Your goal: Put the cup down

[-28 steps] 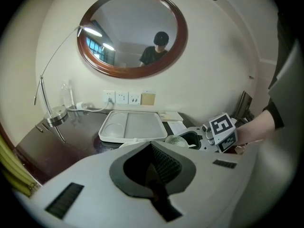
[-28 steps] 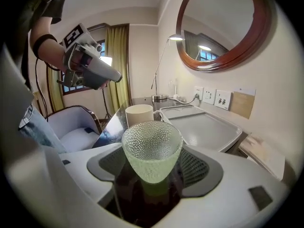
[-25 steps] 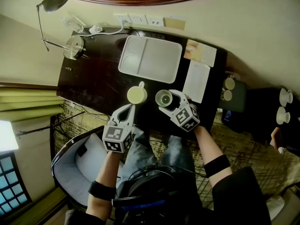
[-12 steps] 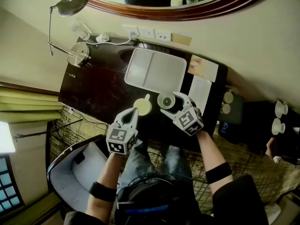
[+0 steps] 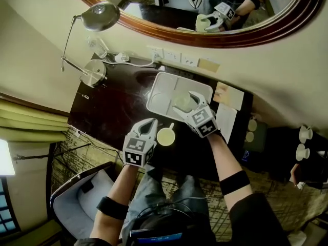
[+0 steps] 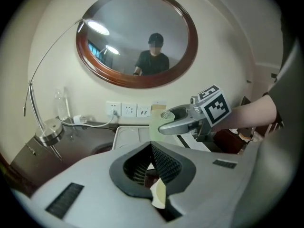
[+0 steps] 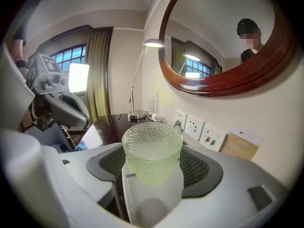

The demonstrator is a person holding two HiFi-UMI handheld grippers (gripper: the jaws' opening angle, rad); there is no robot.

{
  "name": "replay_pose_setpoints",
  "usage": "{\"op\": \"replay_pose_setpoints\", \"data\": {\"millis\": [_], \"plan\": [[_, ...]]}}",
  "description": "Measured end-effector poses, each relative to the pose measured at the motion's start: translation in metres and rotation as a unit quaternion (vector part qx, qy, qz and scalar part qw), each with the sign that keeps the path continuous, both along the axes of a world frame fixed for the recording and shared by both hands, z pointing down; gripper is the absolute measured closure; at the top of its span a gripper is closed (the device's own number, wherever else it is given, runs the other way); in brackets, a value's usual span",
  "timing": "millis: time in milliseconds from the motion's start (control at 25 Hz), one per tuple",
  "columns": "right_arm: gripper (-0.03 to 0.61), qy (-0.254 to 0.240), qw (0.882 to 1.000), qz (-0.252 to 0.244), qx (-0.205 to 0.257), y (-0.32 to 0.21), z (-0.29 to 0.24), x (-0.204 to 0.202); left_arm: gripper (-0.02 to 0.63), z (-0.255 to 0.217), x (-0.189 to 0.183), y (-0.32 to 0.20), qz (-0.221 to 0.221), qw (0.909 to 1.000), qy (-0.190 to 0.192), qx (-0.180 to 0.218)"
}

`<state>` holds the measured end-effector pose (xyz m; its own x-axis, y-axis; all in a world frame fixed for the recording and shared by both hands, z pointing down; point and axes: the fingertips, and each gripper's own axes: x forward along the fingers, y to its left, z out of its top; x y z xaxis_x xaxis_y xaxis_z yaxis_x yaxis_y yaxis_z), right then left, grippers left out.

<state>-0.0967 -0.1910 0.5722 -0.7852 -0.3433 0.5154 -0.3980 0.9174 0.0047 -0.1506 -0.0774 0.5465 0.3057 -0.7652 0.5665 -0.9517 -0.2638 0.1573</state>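
A pale green dimpled glass cup (image 7: 152, 151) stands upright between my right gripper's (image 7: 152, 172) jaws, which are shut on it. In the head view this cup (image 5: 183, 102) hangs over the white tray (image 5: 161, 88), with the right gripper (image 5: 186, 101) behind it. From the left gripper view I see the right gripper (image 6: 164, 126) carrying the cup (image 6: 158, 126) above the tray (image 6: 128, 136). My left gripper (image 5: 151, 123) is shut, just left of a pale yellow mug (image 5: 165, 136) on the dark table (image 5: 113, 104). A pale sliver (image 6: 159, 194) shows under its shut jaws.
A desk lamp (image 5: 95, 75) stands at the table's back left, with wall outlets (image 5: 174, 56) and a cable behind the tray. Papers (image 5: 229, 96) lie right of the tray. A round mirror (image 5: 205, 14) hangs above. A grey chair (image 5: 77, 204) sits at the lower left.
The right gripper lifted the glass cup from the table beside the mug and carried it away over the tray. The left gripper moved forward alongside the mug, which stayed put.
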Motion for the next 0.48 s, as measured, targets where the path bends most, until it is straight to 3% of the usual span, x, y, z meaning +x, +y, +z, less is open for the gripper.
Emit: {"op": "replay_pose_setpoints", "data": {"millis": [480], "plan": [[0.201, 0.006, 0.999, 0.029, -0.018, -0.074, 0.040, -0.079, 0.614, 0.027, -0.035, -0.061, 0.026, 0.9995, 0.017, -0.007]]}}
